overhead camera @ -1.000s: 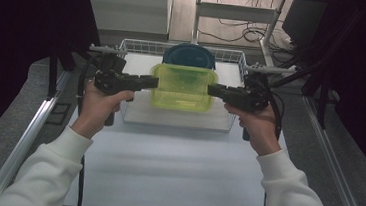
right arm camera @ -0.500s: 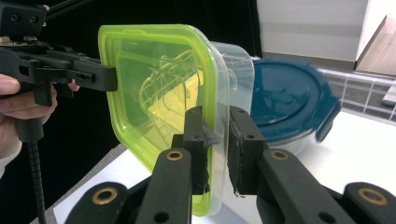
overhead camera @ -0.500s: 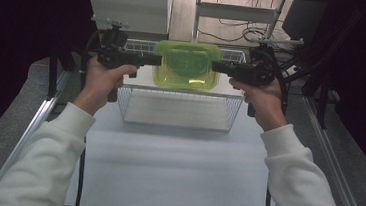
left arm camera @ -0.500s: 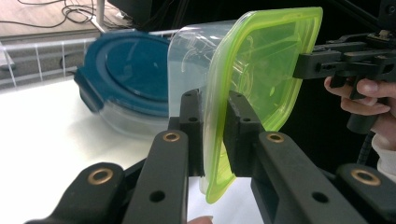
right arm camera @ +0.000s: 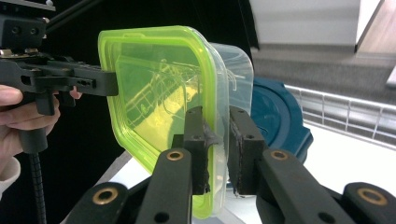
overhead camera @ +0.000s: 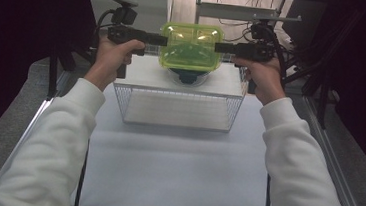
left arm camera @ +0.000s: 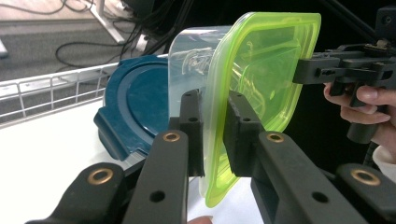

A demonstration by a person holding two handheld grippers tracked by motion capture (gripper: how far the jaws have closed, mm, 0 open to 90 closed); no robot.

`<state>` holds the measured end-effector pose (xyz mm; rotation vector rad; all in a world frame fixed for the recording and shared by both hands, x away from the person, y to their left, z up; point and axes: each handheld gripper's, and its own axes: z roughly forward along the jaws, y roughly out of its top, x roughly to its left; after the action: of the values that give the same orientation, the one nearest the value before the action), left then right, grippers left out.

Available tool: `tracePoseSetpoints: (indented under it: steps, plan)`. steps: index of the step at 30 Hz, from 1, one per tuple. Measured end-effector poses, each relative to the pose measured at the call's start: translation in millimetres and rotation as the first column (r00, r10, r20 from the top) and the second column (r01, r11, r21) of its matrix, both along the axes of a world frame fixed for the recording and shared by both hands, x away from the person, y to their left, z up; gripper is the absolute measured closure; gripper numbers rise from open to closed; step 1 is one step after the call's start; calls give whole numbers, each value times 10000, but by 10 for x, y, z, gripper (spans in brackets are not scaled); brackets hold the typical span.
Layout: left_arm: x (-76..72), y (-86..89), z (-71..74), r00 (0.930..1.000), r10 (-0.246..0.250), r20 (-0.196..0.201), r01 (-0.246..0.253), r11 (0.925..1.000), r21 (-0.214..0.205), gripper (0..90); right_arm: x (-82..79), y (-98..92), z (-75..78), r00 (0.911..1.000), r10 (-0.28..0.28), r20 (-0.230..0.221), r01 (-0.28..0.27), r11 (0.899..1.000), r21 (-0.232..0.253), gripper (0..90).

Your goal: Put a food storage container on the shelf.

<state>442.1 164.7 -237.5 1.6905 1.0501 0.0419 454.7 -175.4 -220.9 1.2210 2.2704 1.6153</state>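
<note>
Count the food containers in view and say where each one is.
2. The green-lidded clear container hangs in the air, pinched at its sides by the left gripper and the right gripper. A dark blue container sits below it in the wire basket.

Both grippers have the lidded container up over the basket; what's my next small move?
Probably carry it a little further past the white wire basket before lowering. The clear plastic container with the yellow-green lid hangs clamped at its rim by the left gripper and right gripper, directly above the dark blue lid.

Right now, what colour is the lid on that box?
Bright yellow-green and see-through; the lid shows best in the left gripper view.
</note>
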Motion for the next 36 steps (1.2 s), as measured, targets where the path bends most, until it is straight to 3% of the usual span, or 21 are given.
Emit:
tracePoseSetpoints:
  steps: [7, 16, 21, 28, 33, 36]
  plan:
    - [166, -30, -121, 9985, 149, -525, -139, 9997, 201, 800, 200, -2, -134, 9957, -112, -916, 106, 9999, -69, 779]
    - [304, -10, -150, 9946, 322, -991, -365, 9985, -417, 794, 368, -17, -187, 9889, -214, -1470, 274, 9989, 390, 773]
    - [416, -5, -190, 9892, 568, -1353, -679, 9946, -786, 784, 491, -27, -228, 9773, -386, -2083, 570, 9949, 830, 765]
    - [540, 8, -269, 9832, 712, -1683, -906, 9897, -1110, 756, 617, -17, -295, 9654, -542, -2550, 844, 9904, 1091, 738]
    - [609, -7, -340, 9747, 991, -2004, -1259, 9841, -1253, 717, 693, -9, -373, 9532, -618, -2959, 1078, 9840, 1416, 710]
    - [625, -6, -361, 9748, 1013, -1987, -1296, 9823, -1351, 713, 705, -13, -391, 9505, -663, -3035, 1171, 9813, 1526, 700]
